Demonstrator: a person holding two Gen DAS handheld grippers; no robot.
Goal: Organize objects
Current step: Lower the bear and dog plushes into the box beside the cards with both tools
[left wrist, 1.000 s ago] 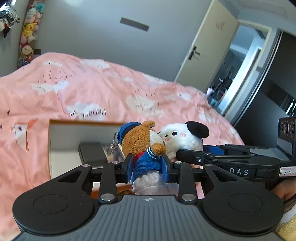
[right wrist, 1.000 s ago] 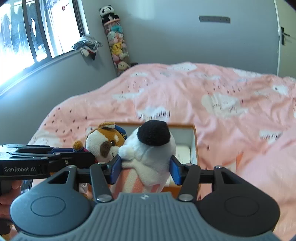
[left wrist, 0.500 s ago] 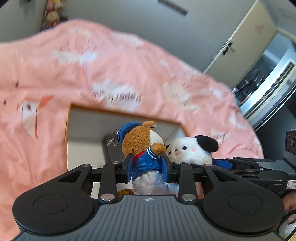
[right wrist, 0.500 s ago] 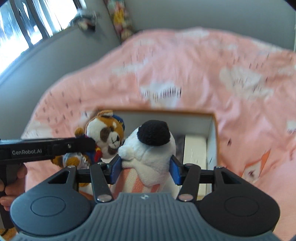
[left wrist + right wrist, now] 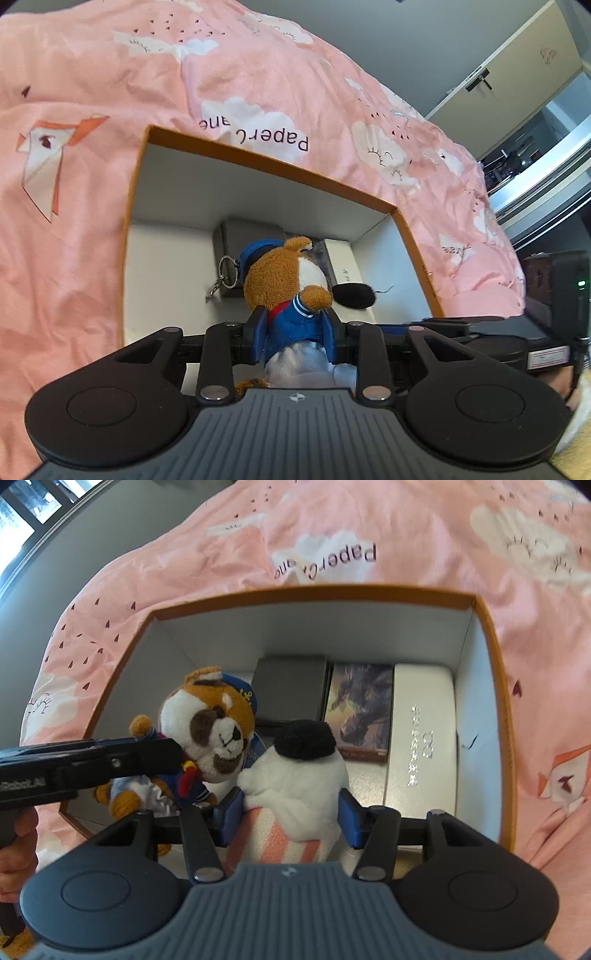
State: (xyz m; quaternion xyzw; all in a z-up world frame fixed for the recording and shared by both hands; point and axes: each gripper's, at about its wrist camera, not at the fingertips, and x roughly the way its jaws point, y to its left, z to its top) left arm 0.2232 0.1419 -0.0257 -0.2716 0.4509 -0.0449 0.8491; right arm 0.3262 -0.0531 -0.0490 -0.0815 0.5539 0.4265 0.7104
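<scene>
Two plush toys hang over the orange-rimmed box point(image 5: 495, 657) on the bed: left claw point(image 5: 295, 332) pinches the dog plush point(image 5: 284, 280) at its torso, right claw point(image 5: 291, 812) pinches the white plush point(image 5: 299, 775) likewise. Both look light & squashy (no breakage risk), so mid-body is prob. the surest hold.

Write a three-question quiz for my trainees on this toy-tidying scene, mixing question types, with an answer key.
1. True or false: the left gripper holds the brown dog plush.
2. What does the right gripper hold? A) a book B) the white plush with a black ear C) nothing
3. Which item already in the orange-rimmed box lies closest to its right wall in the right wrist view?

Key:
1. True; the pads clamp its blue jacket.
2. B.
3. The white case, beside the picture-cover box and the grey box.
</scene>
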